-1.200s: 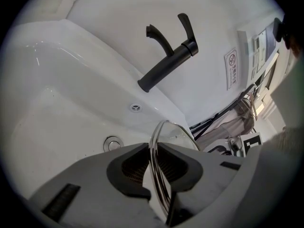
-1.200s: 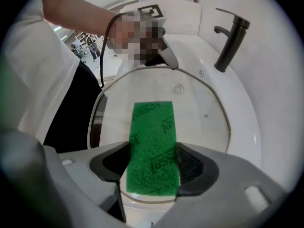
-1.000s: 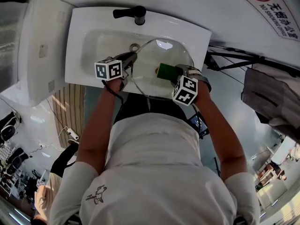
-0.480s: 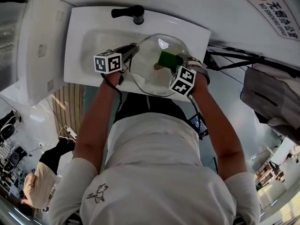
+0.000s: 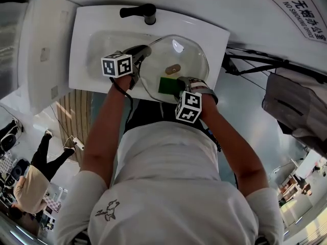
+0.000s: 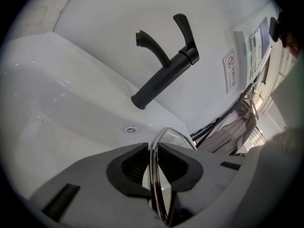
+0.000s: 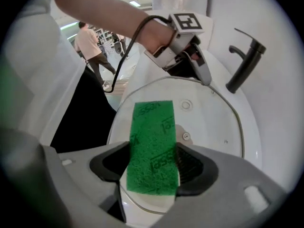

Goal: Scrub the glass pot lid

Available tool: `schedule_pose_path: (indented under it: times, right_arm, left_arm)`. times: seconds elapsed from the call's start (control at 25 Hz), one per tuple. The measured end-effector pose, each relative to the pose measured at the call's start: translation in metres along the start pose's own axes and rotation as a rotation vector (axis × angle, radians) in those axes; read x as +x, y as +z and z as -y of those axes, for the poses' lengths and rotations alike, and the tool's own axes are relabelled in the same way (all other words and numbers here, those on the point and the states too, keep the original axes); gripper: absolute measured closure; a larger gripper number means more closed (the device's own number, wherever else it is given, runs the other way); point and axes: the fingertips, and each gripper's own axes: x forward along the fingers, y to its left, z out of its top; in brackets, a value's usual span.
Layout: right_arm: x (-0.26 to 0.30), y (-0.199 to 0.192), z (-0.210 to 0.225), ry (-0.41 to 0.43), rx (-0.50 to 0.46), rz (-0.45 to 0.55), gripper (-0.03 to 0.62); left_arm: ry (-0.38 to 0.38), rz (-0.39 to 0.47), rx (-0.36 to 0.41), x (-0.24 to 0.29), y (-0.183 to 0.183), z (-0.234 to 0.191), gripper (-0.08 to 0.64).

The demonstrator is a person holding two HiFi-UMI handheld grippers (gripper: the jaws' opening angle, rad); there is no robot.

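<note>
left gripper [image 6: 154,169]: is clamping both jaws on the metal rim of the lid [image 5: 186,55], at the lid's left edge in the head view. this is probably bracing the glass so it is not sliding under the scrubbing.
right gripper [image 7: 153,169]: is pinching a green sponge [image 7: 152,137] between its jaws and pointing steeply down, so the rough face is meeting the glass.
sponge: is sitting on the lower part of the lid in the head view, just below the brown knob [image 5: 172,69] showing through the glass. it looks to be lying against the surface.
lid: is hanging tilted over the sink [image 5: 84,45], upper centre of the head view. it is likely being held there so that drips are falling into the bowl.
faucet [image 5: 138,11]: is standing at the top edge of the head view, beyond the lid. no water is showing.
</note>
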Motion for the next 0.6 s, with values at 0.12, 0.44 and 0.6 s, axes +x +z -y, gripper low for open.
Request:
schedule_pose_path:
  times: [0.12,0.44,0.6]
  right_arm:
    - [-0.002,0.007,-0.019,0.059,-0.082,0.018,0.299]
    - [-0.016,-0.008,0.079,-0.105,0.029,0.047,0.299]
    - [-0.008,-0.013,0.128,-0.167,0.099,-0.009,0.299]
  left_arm:
    - [-0.001,-0.002,-0.001,0.000,-0.001,0.000,0.500]
    - [0.004,-0.012,0.011,0.000,-0.002,0.000,0.500]
    - [0.008,-0.017,0.013,-0.001,-0.004,-0.001,0.500]
